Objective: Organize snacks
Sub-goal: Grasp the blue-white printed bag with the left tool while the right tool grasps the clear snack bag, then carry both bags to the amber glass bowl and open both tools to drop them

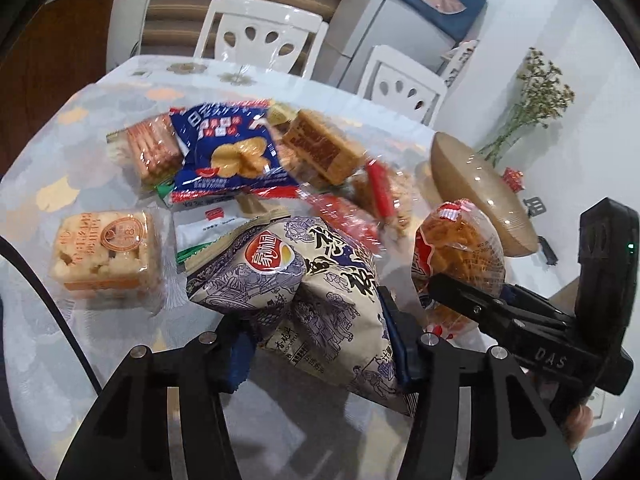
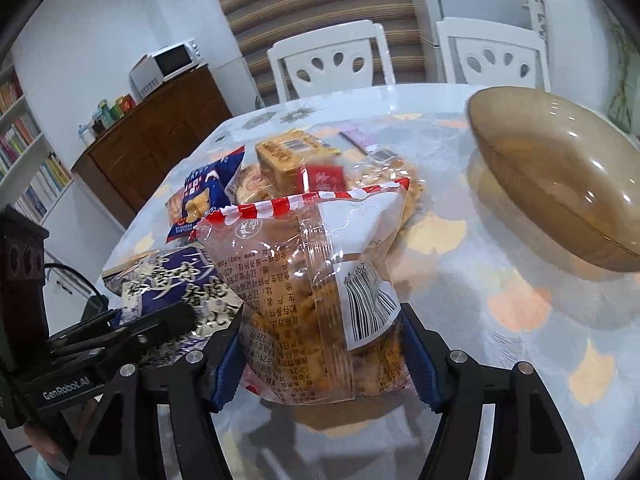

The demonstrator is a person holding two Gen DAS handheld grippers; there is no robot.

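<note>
Between the left gripper's (image 1: 316, 336) fingers sat a chip bag (image 1: 304, 292), pinched and raised off the table (image 1: 60, 332). Ahead lay the snack pile (image 1: 240, 160); ahead-left, a rice cake (image 1: 106, 254). To its right the right gripper (image 1: 440, 280) clamped a clear packet (image 1: 456, 252), bowl (image 1: 480, 192) beyond.

Right wrist view: right gripper (image 2: 324, 356) pinched the packet (image 2: 316, 280), above the table (image 2: 500, 320). Bowl (image 2: 560, 176) ahead-right; left gripper (image 2: 176, 320) with chip bag (image 2: 180, 284) at left.

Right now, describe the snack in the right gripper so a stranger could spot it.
Start at the amber glass bowl on the table; just left of it, the right gripper grips a clear packet of golden fried snack. Only it has a red-and-white striped top seal.
</note>
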